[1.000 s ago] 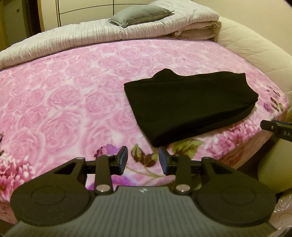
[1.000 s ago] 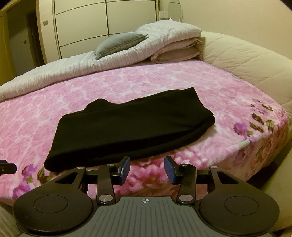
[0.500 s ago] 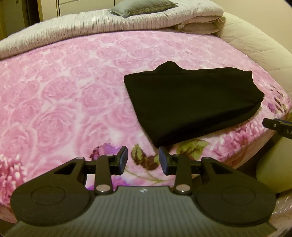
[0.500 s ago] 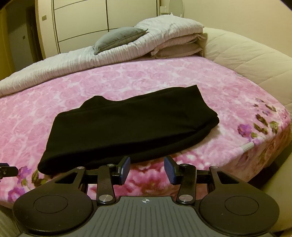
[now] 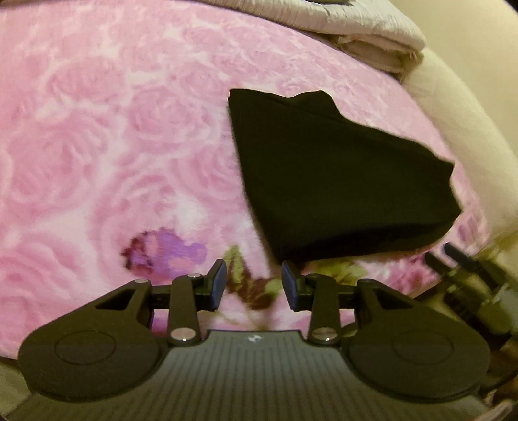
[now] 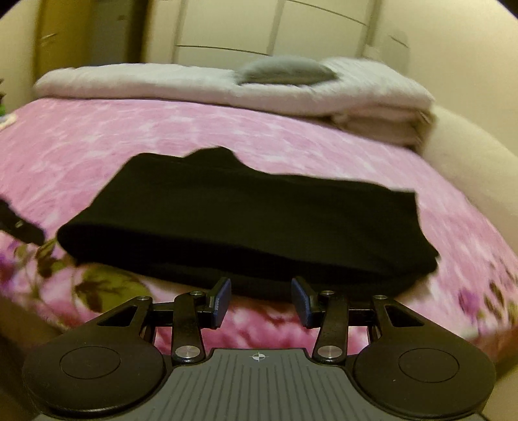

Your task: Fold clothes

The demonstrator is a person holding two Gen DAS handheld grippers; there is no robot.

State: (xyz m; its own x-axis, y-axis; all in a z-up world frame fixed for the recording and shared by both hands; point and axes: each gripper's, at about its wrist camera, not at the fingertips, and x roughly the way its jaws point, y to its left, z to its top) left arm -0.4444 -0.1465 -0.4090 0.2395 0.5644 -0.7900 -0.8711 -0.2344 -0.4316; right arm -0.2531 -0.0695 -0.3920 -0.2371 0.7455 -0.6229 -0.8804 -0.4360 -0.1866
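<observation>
A black garment (image 5: 336, 175) lies folded into a thick rectangle on the pink rose-patterned bedspread (image 5: 113, 145), near the bed's front edge. My left gripper (image 5: 254, 283) is open and empty, low over the bedspread, with its right finger just at the garment's near left corner. My right gripper (image 6: 260, 299) is open and empty, right in front of the middle of the garment's (image 6: 252, 220) near folded edge. The tip of the left gripper shows at the left edge of the right wrist view (image 6: 19, 223).
A folded grey-white quilt (image 6: 207, 84) with a grey cushion (image 6: 286, 69) lies along the back of the bed. A padded cream bed surround (image 5: 459, 123) curves along the right side. Cream wardrobe doors (image 6: 275, 29) stand behind.
Both grippers have moved forward and lower toward the garment's near edge; both views are now blurred and rotated. The garment has not moved. Both grippers stayed open.
</observation>
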